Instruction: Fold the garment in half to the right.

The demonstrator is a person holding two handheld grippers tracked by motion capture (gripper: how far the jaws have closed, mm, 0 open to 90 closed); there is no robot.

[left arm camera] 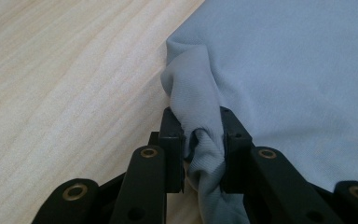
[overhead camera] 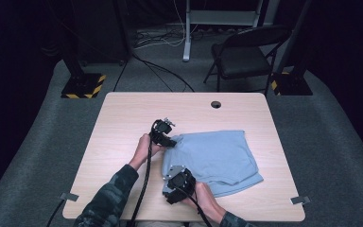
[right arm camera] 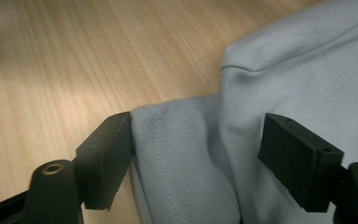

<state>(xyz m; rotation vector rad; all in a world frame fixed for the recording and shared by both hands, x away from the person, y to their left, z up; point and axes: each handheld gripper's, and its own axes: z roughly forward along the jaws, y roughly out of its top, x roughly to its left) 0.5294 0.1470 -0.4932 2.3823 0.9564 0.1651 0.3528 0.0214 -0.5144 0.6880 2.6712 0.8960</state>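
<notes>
Nearest the person, the right gripper point(overhead camera: 173, 177) is held at the near left corner of the shirt point(overhead camera: 217, 158), its jaws apart; in the right gripper view a stitched hem of the shirt point(right arm camera: 279, 140) lies between the pads point(right arm camera: 103, 158) without being pressed. Just beyond, the left gripper point(overhead camera: 172, 141) is clamped on a bunched fold at the shirt's far left corner, and in the left gripper view the cloth point(left arm camera: 204, 140) is seen squeezed between the closed jaws.

The shirt is laid on the table point(overhead camera: 123, 123), right of centre, already folded into a compact, roughly square shape, though its near edge sits skewed and one layer sticks out at the near right. By the look of it, the folding is partly done: at least one more fold, or a squaring-up of the layers, is judged to be left.

As for room, bare wood is left to the left of the shirt and beyond it, so a fold toward either side could be made freely. The near edge of the table is close to the right gripper, and less margin is left on the right. Farther off, a chair point(overhead camera: 246, 52) stands well clear on the floor.
</notes>
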